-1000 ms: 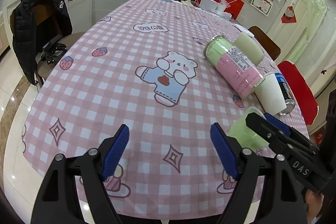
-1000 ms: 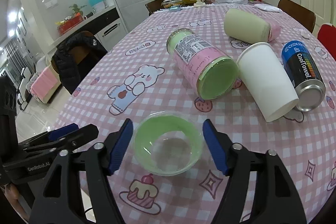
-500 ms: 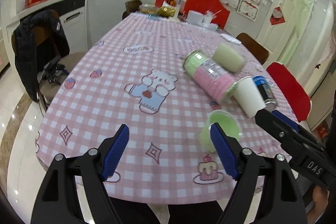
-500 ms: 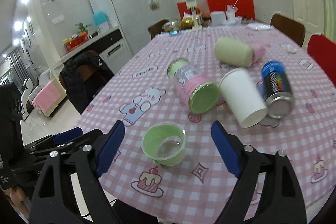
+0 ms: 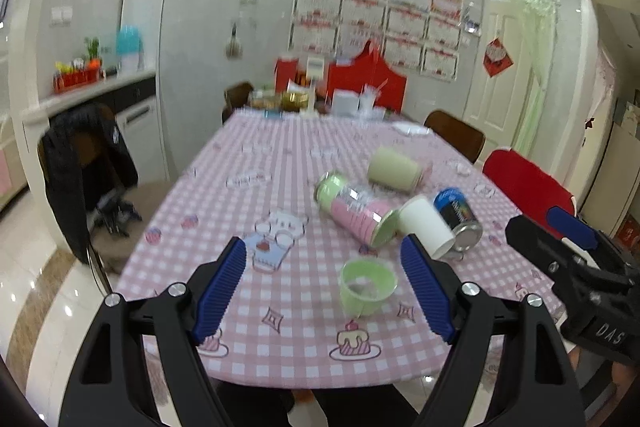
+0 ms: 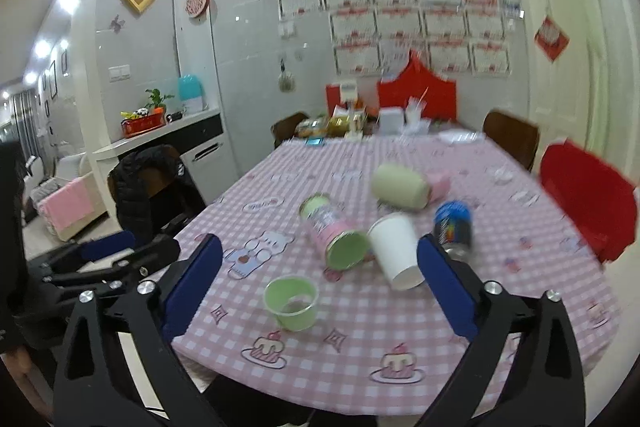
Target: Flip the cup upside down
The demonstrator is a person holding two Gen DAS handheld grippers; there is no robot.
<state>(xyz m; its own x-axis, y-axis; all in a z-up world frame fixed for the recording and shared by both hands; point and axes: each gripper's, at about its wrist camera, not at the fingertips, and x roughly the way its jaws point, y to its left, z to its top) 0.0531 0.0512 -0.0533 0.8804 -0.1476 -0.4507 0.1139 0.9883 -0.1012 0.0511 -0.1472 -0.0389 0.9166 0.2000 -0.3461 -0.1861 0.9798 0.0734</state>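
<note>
A small green cup (image 5: 367, 285) stands upright, mouth up, near the front edge of the pink checked table (image 5: 280, 163); it also shows in the right wrist view (image 6: 292, 302). My left gripper (image 5: 324, 291) is open and empty, held back above the table's front edge, the cup seen between its fingers. My right gripper (image 6: 320, 291) is open and empty, also pulled back from the cup. Each gripper appears at the side of the other's view.
Behind the cup lie a pink-and-green canister (image 6: 335, 235), a white paper cup (image 6: 394, 251), a blue can (image 6: 454, 227) and a cream cup (image 6: 400, 186), all on their sides. Chairs stand around the table; a red one (image 6: 588, 195) at right.
Both grippers have pulled back and up, away from the table. The green cup, earlier between the right gripper's fingers, now stands free and farther off. Both stay open.
</note>
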